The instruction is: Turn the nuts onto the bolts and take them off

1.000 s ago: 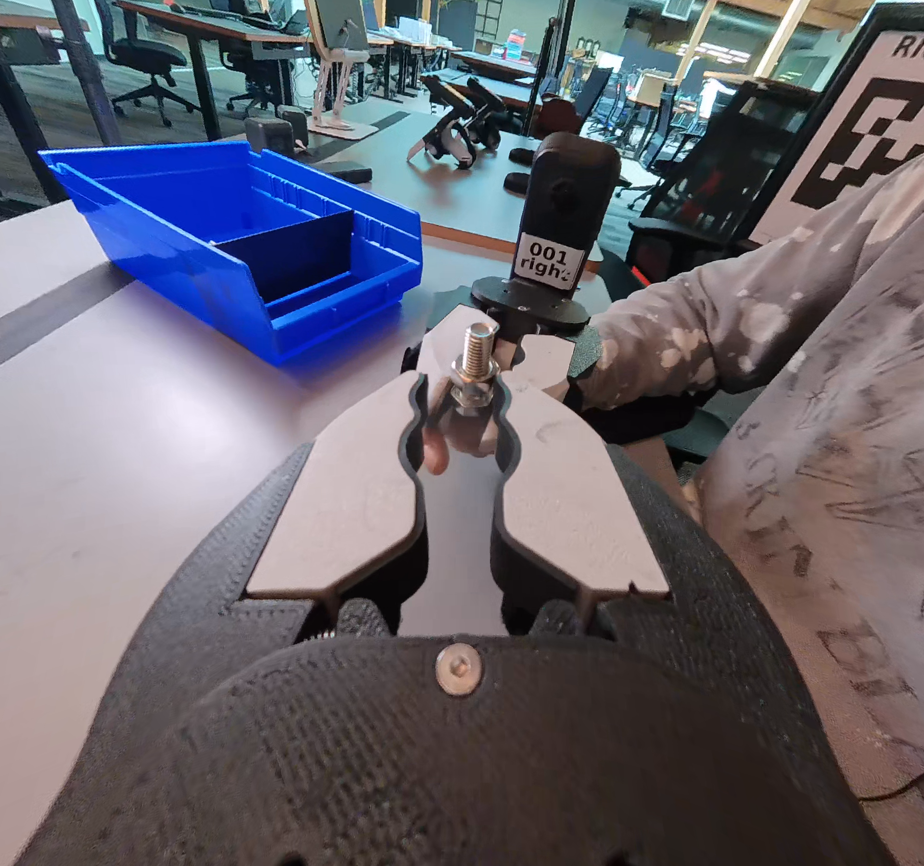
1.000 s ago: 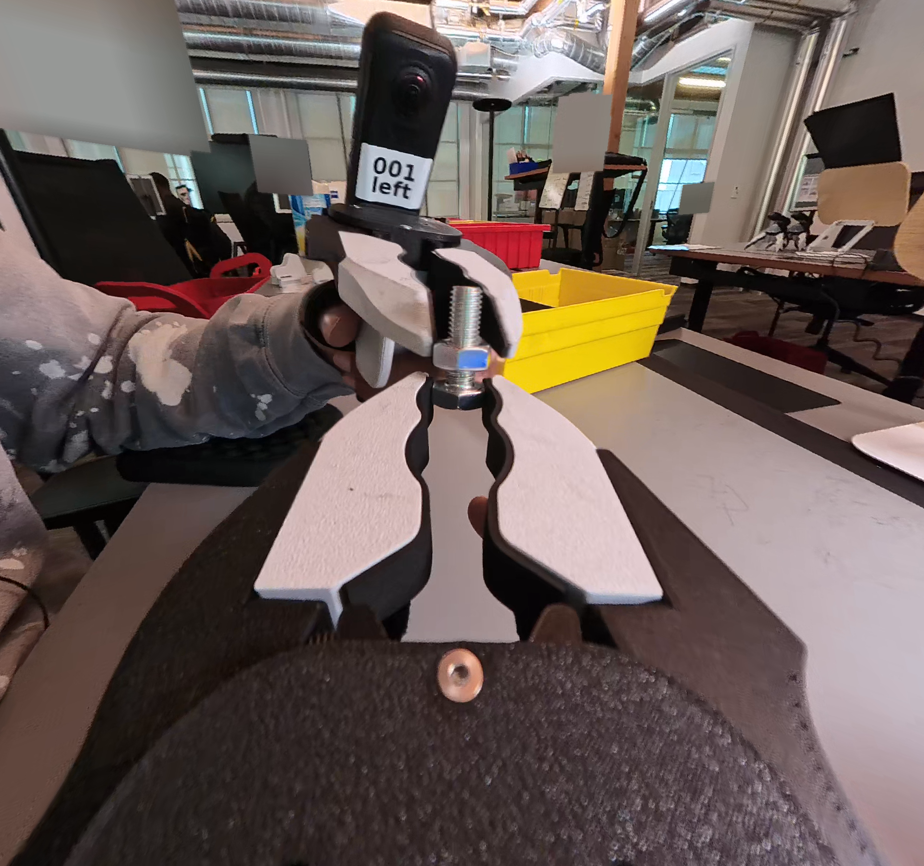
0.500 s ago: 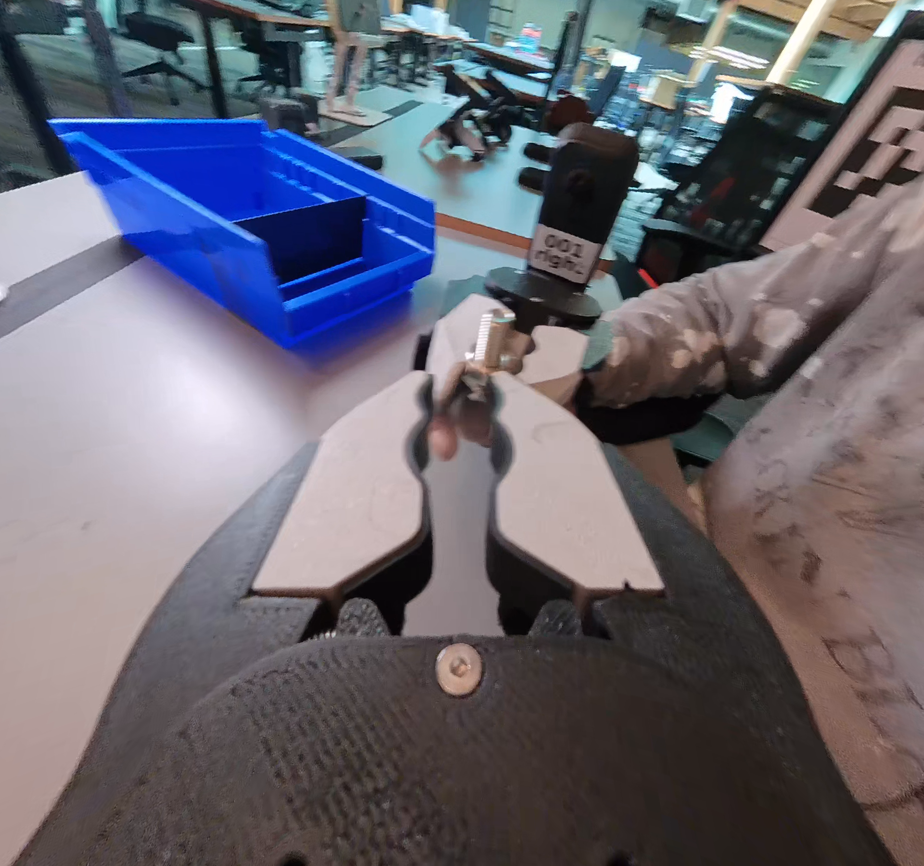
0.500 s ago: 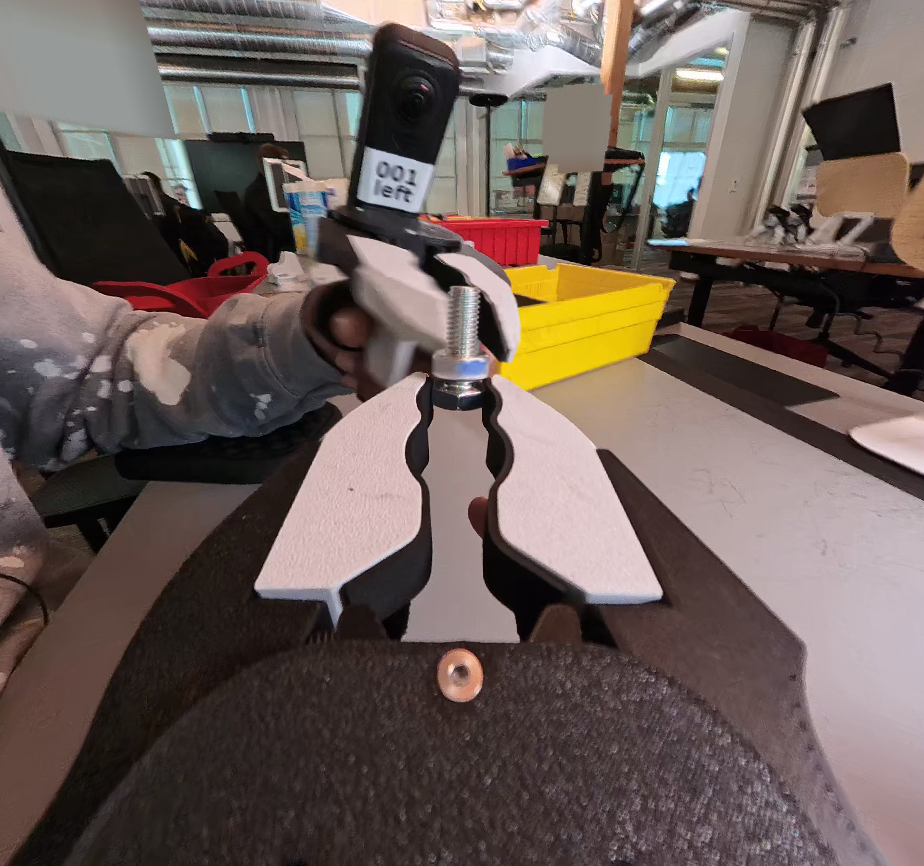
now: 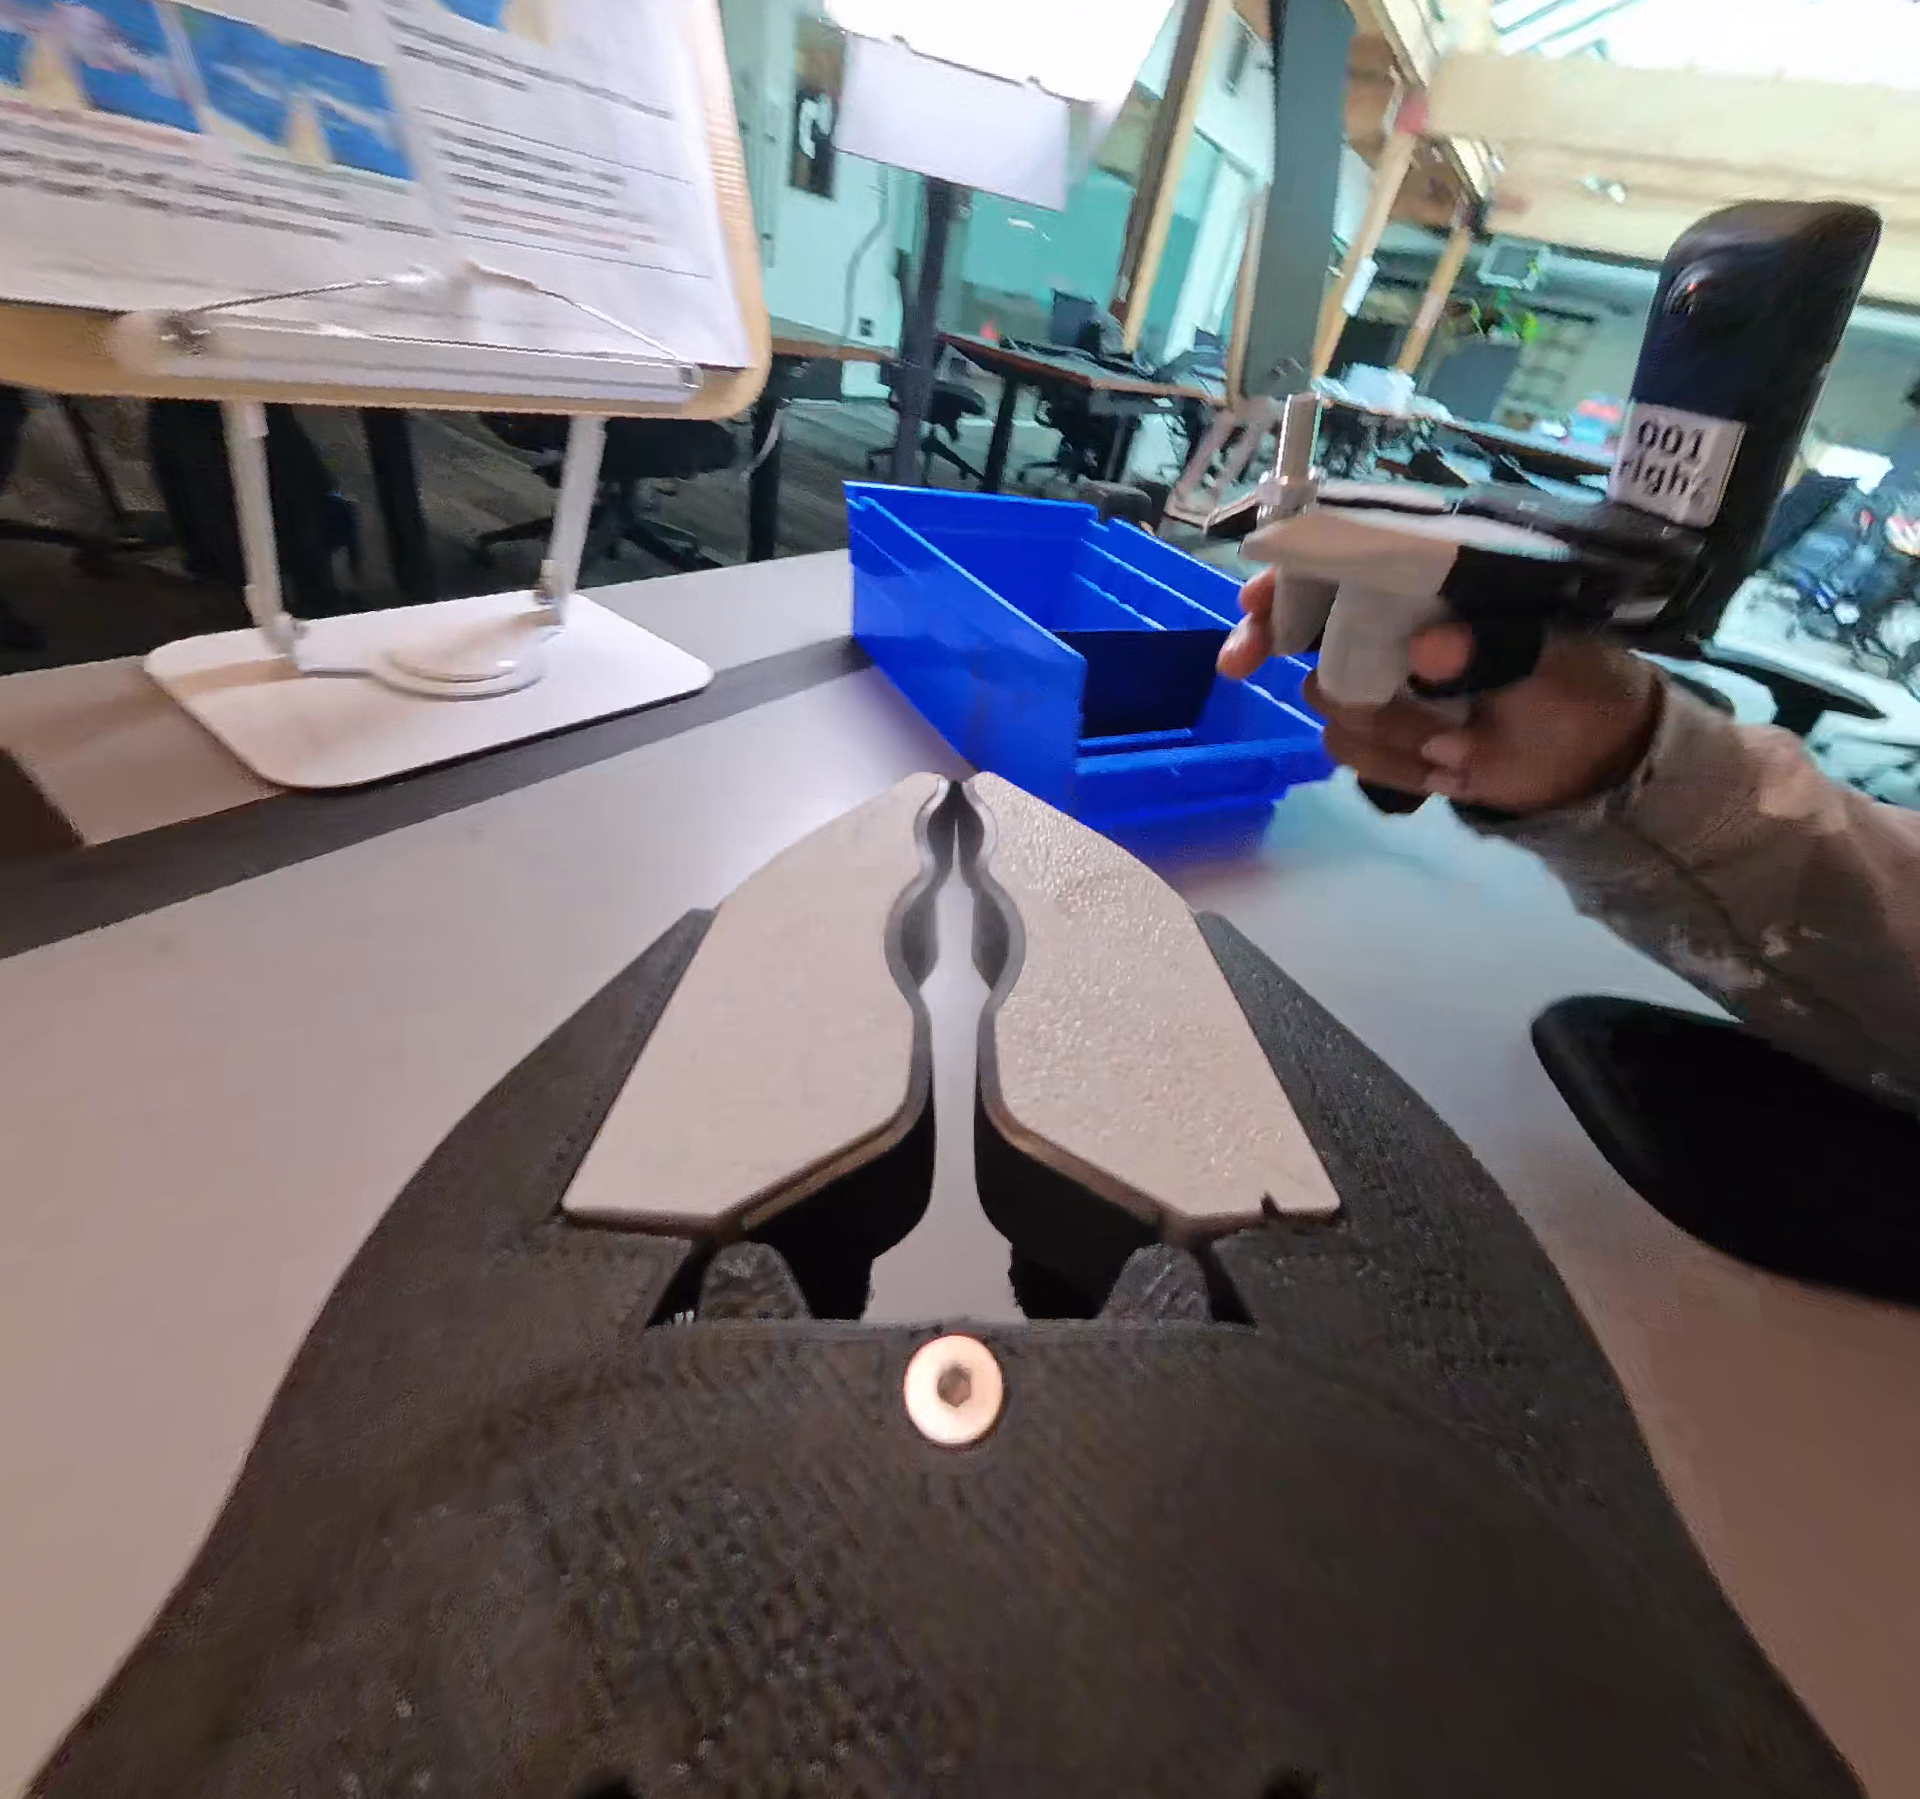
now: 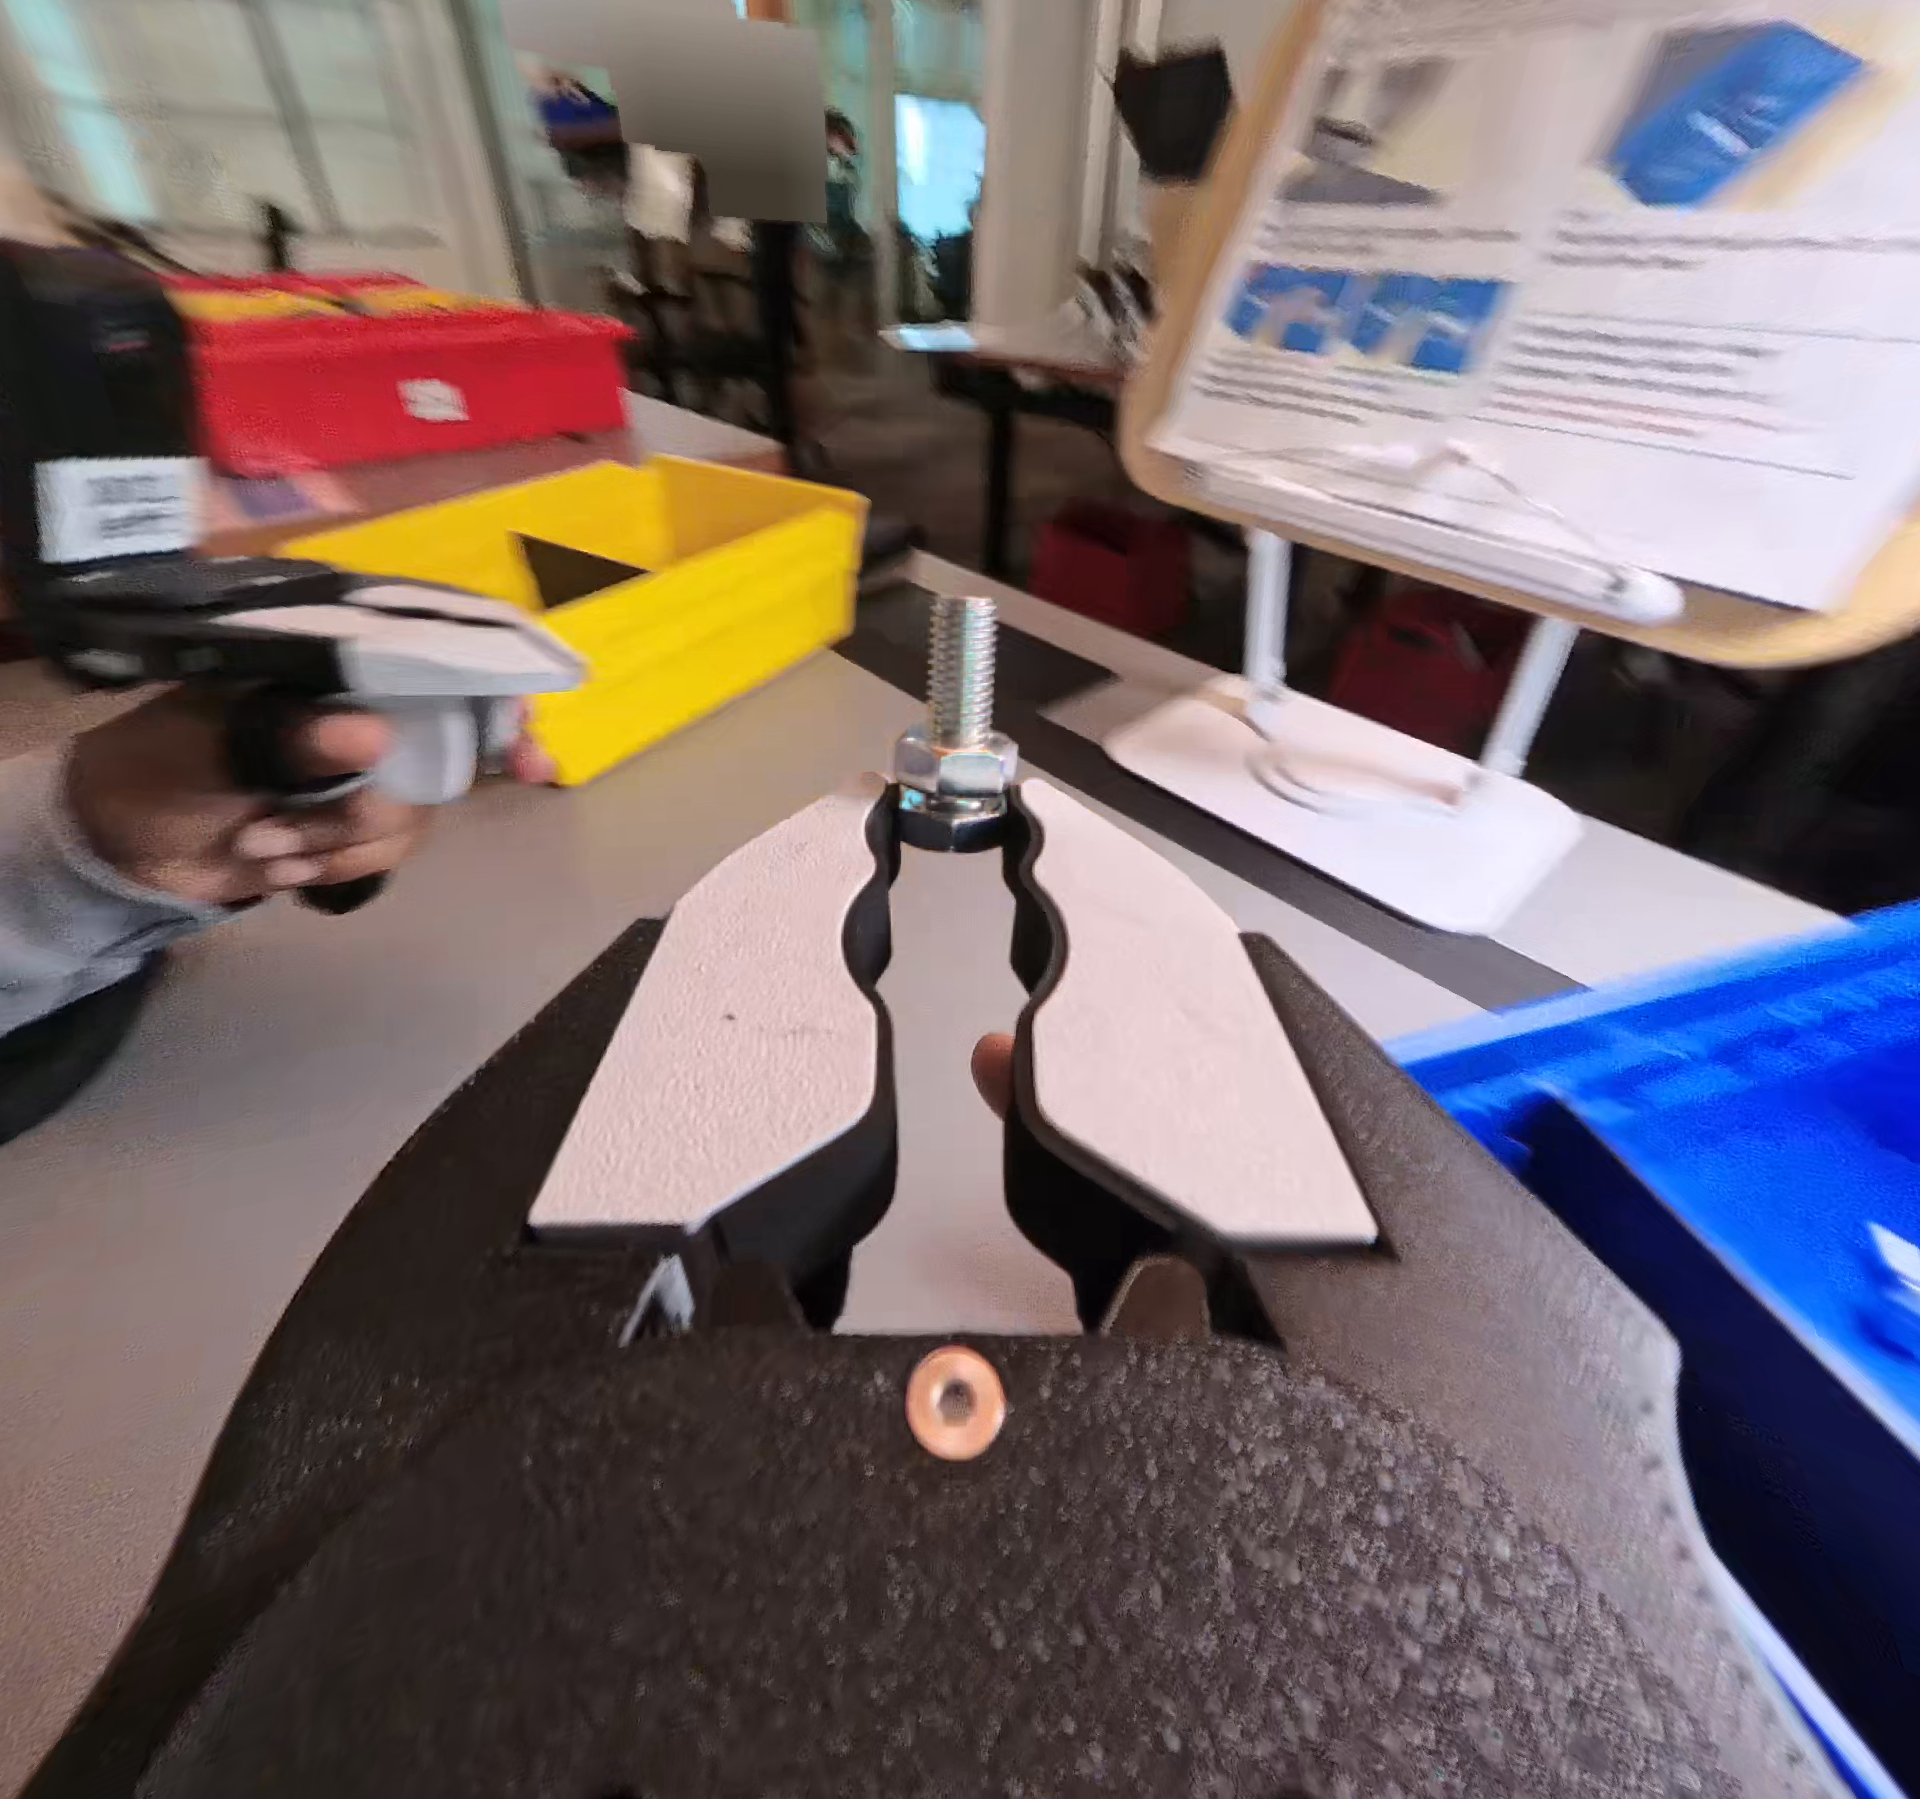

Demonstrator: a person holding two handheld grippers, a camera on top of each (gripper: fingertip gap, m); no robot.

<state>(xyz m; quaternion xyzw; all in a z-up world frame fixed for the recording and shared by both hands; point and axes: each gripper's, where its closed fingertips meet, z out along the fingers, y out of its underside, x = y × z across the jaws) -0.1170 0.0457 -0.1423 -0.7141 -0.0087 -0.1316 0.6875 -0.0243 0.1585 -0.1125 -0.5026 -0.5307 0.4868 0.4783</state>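
Note:
My right gripper (image 6: 954, 819) is shut on the head of a silver bolt (image 6: 961, 674) that stands upright between its tips, with a silver nut (image 6: 956, 767) threaded low on the shaft. In the left wrist view that gripper (image 5: 1273, 544) shows at the right, over the blue bin, with the bolt (image 5: 1296, 448) sticking up. My left gripper (image 5: 956, 799) is shut and empty over the grey table (image 5: 312, 1022). It shows blurred at the left of the right wrist view (image 6: 566, 674), apart from the bolt.
A blue bin (image 5: 997, 627) with a dark divider sits on the table; its corner shows in the right wrist view (image 6: 1714, 1105). A white stand holding a printed page (image 5: 416, 679) stands at the back. A yellow bin (image 6: 707, 606) and a red bin (image 6: 395, 378) sit farther off. About 15 centimeters separates my left fingertips from my right.
My left gripper has let go of the nut, closed empty and swung away to the left. The right gripper has kept the bolt and nut and turned toward the page stand.

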